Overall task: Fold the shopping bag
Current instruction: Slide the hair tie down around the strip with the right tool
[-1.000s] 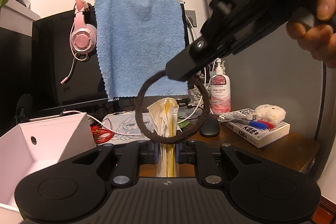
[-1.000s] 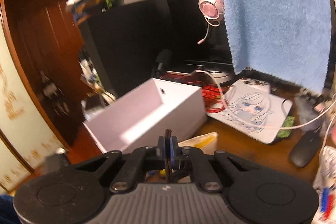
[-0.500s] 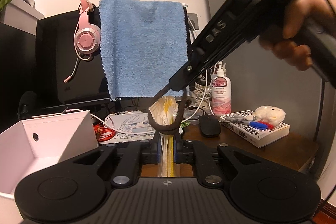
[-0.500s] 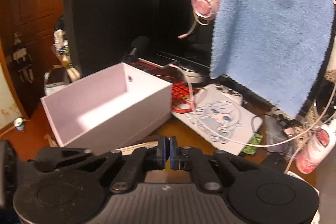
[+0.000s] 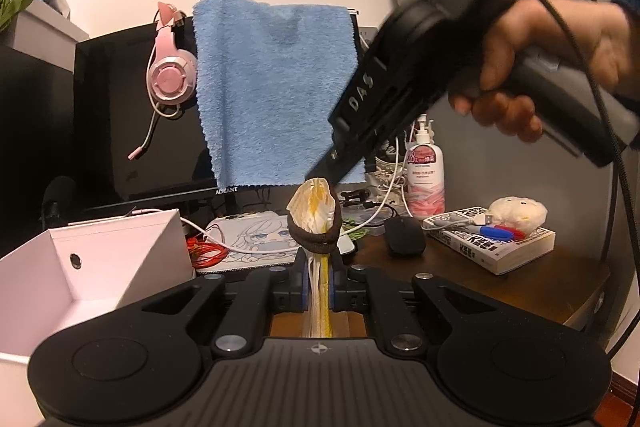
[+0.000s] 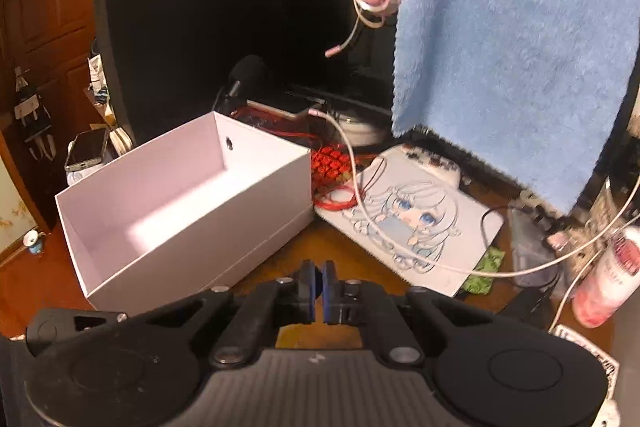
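On my left camera the biggest thing is the blue towel [image 5: 276, 91] draped over the dark monitor [image 5: 120, 115], with a pink headset [image 5: 170, 75] hung beside it. Below and to the left stands the white box [image 5: 92, 267], open at the top, on the wooden desk [image 5: 560, 283]. To the right lies a book [image 5: 496, 247] with a black mouse [image 5: 404, 237] just beside it and a pump bottle [image 5: 425, 175] behind.

My left gripper [image 5: 319, 287] is clenched on the folded shopping bag [image 5: 314, 211] (cream with a yellow stripe), which stands upright between the pads. A dark hair tie [image 5: 316, 241] sits snug around the bundle just above my fingers.

A hand [image 5: 536, 67] holds the right gripper [image 6: 319, 285] above the bag, its tip near the bag's top. In its own view the pads are pressed together with nothing between them, over the desk near the box.
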`<state>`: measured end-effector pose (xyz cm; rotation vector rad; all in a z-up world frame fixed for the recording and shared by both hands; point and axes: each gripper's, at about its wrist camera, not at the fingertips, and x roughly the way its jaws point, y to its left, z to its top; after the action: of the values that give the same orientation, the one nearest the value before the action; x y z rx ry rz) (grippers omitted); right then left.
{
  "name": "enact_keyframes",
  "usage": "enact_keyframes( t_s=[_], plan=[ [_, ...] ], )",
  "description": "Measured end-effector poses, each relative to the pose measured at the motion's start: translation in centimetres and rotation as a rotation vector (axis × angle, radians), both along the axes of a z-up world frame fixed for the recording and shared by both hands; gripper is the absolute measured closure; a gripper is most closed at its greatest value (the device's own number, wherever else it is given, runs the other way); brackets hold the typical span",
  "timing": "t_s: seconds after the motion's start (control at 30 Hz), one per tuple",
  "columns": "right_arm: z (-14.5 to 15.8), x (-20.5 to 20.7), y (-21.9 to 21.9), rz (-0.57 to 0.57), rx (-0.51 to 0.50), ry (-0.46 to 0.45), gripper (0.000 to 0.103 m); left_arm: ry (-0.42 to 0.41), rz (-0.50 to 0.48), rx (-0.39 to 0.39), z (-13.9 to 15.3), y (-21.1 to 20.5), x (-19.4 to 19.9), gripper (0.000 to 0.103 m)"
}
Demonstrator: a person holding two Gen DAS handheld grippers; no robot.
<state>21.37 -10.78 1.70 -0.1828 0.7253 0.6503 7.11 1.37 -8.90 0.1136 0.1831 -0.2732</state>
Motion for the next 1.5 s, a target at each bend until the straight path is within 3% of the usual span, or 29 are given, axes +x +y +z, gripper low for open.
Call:
enact_keyframes(
  t_s=[0.23,0.3,0.4,0.47,0.5,0.6,0.77,0.97,1.07,1.13,1.2,1.23,1.3,1.43,1.5],
  plan=[
    [-4.0,2.7,-1.9,-0.031,0.187,0.229,0.101,0.027,0.013,-0.034,0.2,0.9,0.6,0.095],
    [-4.8,2.8,-3.0,-0.048,0.26,0.251,0.099,0.032,0.012,-0.045,0.2,1.1,0.7,0.094],
    [-5.6,2.5,-5.6,-0.069,0.419,0.252,0.093,0.054,0.008,-0.091,0.5,1.8,1.3,0.094],
    [-6.0,2.0,-7.2,-0.068,0.51,0.246,0.076,0.074,-0.009,-0.138,0.9,2.5,1.6,0.094],
    [-6.1,1.4,-7.9,-0.065,0.54,0.229,0.073,0.085,-0.026,-0.169,1.2,2.9,1.7,0.094],
    [-6.5,-0.4,-9.6,-0.031,0.587,0.165,0.07,0.124,-0.102,-0.275,2.4,4.3,1.9,0.094],
    [-7.5,-3.2,-12.4,0.093,0.676,0.096,0.047,0.209,-0.29,-0.459,4.7,6.4,2.0,0.093],
    [-10.2,-6.0,-15.0,0.27,0.884,0.105,0.046,0.288,-0.49,-0.533,6.8,6.5,2.2,0.092],
    [-10.9,-7.3,-15.5,0.357,0.958,0.099,0.044,0.308,-0.523,-0.514,7.3,5.7,2.3,0.092],
    [-11.2,-7.8,-15.7,0.378,0.971,0.095,0.046,0.324,-0.541,-0.52,7.3,5.4,2.5,0.092],
    [-11.6,-8.0,-15.8,0.389,0.983,0.099,0.06,0.34,-0.562,-0.54,7.3,5.4,2.7,0.092],
    [-11.8,-8.1,-15.8,0.394,0.991,0.098,0.076,0.344,-0.568,-0.549,7.3,5.5,2.7,0.091],
    [-12.3,-8.3,-15.7,0.404,1.014,0.099,0.081,0.335,-0.562,-0.563,7.4,5.5,2.6,0.089],
    [-13.5,-8.4,-15.7,0.398,1.129,0.098,0.09,0.34,-0.536,-0.571,7.2,5.2,2.5,0.067],
    [-14.0,-8.3,-15.6,0.392,1.188,0.096,0.091,0.355,-0.54,-0.572,6.9,4.9,2.5,0.063]
  ],
)
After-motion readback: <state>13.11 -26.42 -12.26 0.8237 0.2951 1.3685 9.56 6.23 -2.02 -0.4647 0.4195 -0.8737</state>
